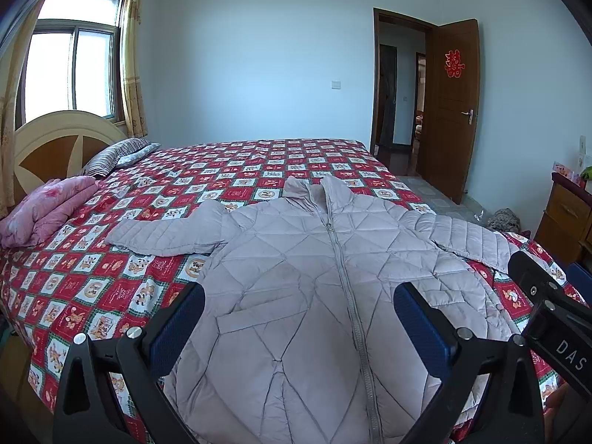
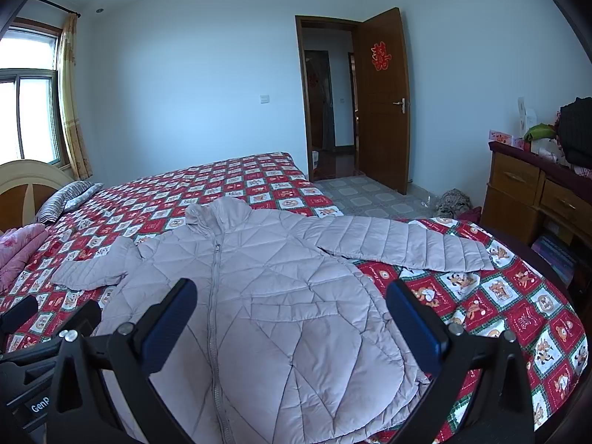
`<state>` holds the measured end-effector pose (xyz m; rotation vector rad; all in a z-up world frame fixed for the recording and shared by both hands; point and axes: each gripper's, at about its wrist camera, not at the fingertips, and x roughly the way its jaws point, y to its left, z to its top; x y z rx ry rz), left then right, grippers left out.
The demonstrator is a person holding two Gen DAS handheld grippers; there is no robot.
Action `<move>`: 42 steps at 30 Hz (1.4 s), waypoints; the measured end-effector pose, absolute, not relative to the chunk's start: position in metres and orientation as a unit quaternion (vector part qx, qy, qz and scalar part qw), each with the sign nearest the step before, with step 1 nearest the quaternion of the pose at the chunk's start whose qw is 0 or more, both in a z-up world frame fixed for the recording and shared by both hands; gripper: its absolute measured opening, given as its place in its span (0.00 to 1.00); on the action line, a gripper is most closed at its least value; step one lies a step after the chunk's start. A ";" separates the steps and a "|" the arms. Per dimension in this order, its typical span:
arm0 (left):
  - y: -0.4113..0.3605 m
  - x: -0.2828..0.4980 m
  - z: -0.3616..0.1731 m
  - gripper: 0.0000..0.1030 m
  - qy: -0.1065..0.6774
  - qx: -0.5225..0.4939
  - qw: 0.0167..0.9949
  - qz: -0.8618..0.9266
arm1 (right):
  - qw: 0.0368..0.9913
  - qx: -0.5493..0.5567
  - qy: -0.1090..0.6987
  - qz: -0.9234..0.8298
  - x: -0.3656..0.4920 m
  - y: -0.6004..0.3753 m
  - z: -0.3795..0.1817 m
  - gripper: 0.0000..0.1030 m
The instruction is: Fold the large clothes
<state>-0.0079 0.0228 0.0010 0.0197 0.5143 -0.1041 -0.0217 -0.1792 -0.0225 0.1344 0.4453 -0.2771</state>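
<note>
A pale grey-pink quilted puffer jacket [image 1: 314, 277] lies flat, front up and zipped, on the bed, collar far from me, both sleeves spread out sideways. It also shows in the right wrist view [image 2: 259, 296]. My left gripper [image 1: 299, 318] is open and empty, held above the jacket's lower front. My right gripper [image 2: 292, 314] is open and empty, above the jacket's lower right side. The right gripper's body shows at the right edge of the left wrist view [image 1: 551, 307].
The bed has a red and white checked quilt [image 1: 111, 281]. A folded pink blanket [image 1: 44, 211] and a striped pillow [image 1: 114, 153] lie by the headboard. A wooden dresser [image 2: 536, 192] stands at the right. An open brown door [image 2: 384, 100] is beyond the bed.
</note>
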 end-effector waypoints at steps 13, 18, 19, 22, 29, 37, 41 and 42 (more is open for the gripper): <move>0.023 -0.010 0.001 0.99 0.253 0.009 0.966 -0.052 | 0.964 0.067 0.220 -0.136 -0.022 -0.179 -0.023 1.00; 0.023 -0.009 0.000 0.99 0.255 0.010 0.966 -0.052 | 0.964 0.067 0.219 -0.137 -0.022 -0.179 -0.023 1.00; 0.023 -0.010 0.000 0.99 0.254 0.010 0.966 -0.052 | 0.964 0.066 0.219 -0.137 -0.022 -0.179 -0.023 1.00; 0.023 -0.010 0.000 0.99 0.254 0.010 0.966 -0.052 | 0.964 0.066 0.220 -0.137 -0.022 -0.179 -0.023 1.00; 0.022 -0.011 -0.003 0.99 0.257 0.009 0.965 -0.053 | 0.963 0.065 0.221 -0.137 -0.021 -0.177 -0.025 1.00; 0.019 -0.002 -0.014 0.99 0.270 0.012 0.961 -0.055 | 0.960 0.068 0.230 -0.142 -0.017 -0.181 -0.033 1.00; 0.020 0.009 -0.020 0.99 0.279 0.011 0.959 -0.054 | 0.958 0.069 0.235 -0.152 -0.009 -0.189 -0.036 1.00; 0.020 0.012 -0.022 0.99 0.280 0.010 0.958 -0.054 | 0.957 0.069 0.236 -0.154 -0.007 -0.191 -0.036 1.00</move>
